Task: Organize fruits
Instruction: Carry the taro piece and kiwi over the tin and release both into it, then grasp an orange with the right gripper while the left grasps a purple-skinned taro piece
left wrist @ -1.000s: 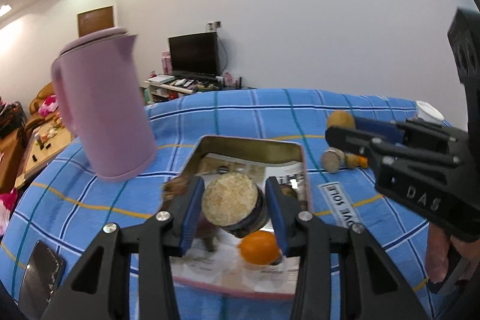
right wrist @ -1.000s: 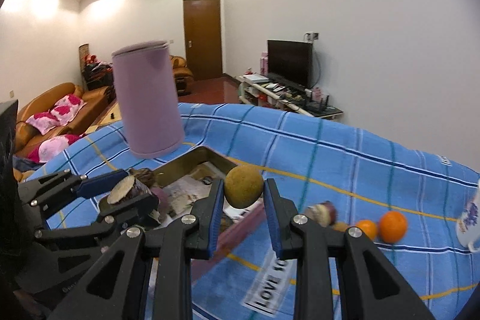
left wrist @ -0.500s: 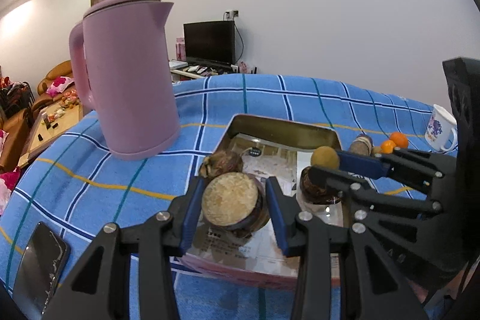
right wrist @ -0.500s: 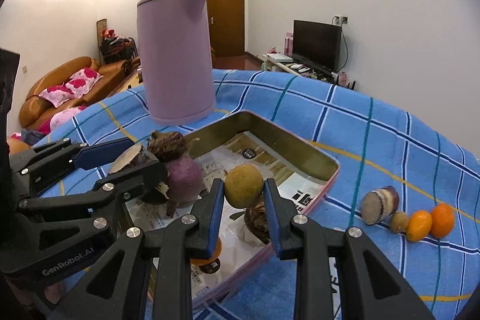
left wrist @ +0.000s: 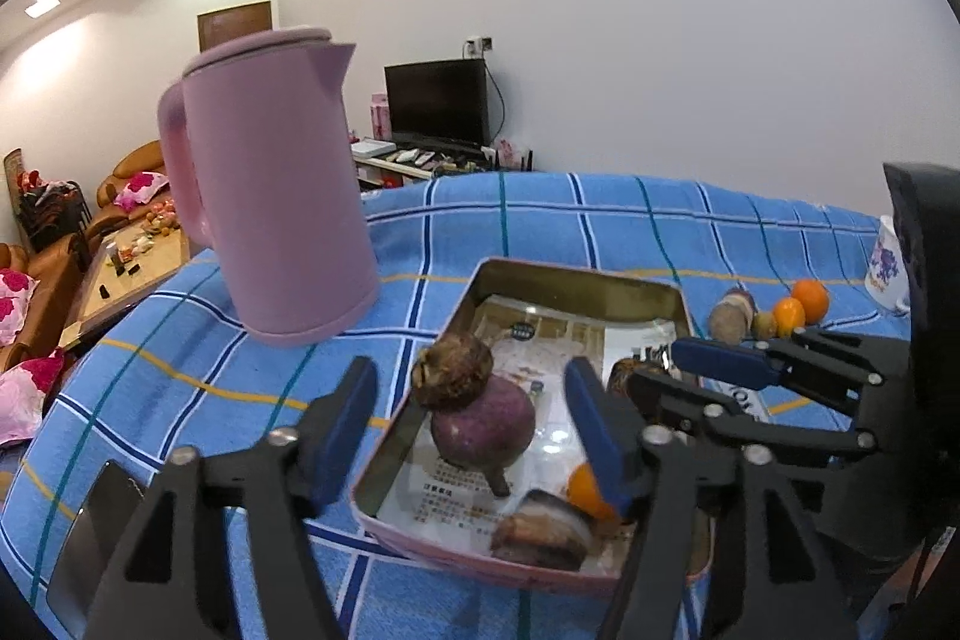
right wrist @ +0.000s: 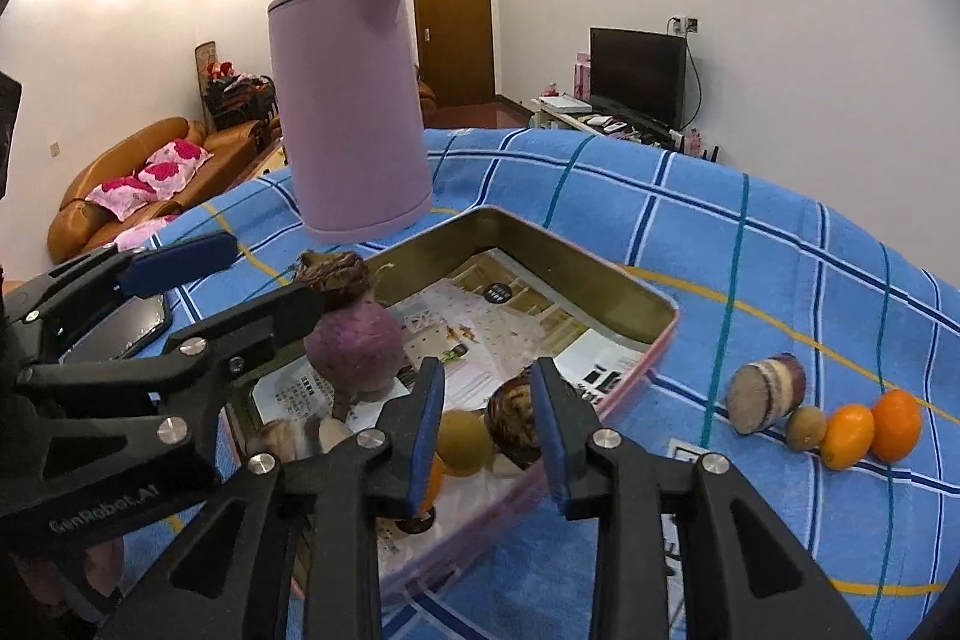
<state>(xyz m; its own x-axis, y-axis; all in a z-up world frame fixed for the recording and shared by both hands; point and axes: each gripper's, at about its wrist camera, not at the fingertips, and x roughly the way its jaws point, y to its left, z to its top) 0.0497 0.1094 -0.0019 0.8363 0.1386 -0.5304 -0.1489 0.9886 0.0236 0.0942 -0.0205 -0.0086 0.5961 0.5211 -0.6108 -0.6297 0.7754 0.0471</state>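
Blue checked cloth [left wrist: 600, 220] fills the lower half of both my views. The pink kettle [left wrist: 270, 184] stands upright on it at upper left, just beyond the tray's far-left corner. The tray [right wrist: 600, 280], paper-lined, sits centre frame with its near wall running under my fingers.

My left gripper [left wrist: 471, 427] has just been opening: the jaws stand wide, nothing pressed between them. The purple root [left wrist: 483, 427] shows in the gap, resting on the tray lining beyond the tips, with a brown bulb [left wrist: 453, 370] leaning on its top. The cut piece [left wrist: 540, 532] lies low in the frame by the tray's near wall, below my right-hand finger tip, clear of both pads. An orange [left wrist: 585, 487] peeks out behind that finger.

My right gripper [right wrist: 487, 430] has just been parting a little too. The jaws stand slightly apart; the yellow-brown fruit [right wrist: 465, 442] sits on the lining just beside the left pad, and I can't tell if it touches. A dark striped fruit [right wrist: 513, 421] lies next to it, inside the gap.

At right in that view, out on the cloth, a row: cut tuber [right wrist: 762, 394], small brown fruit [right wrist: 804, 427], two oranges [right wrist: 870, 430], all touching or nearly.
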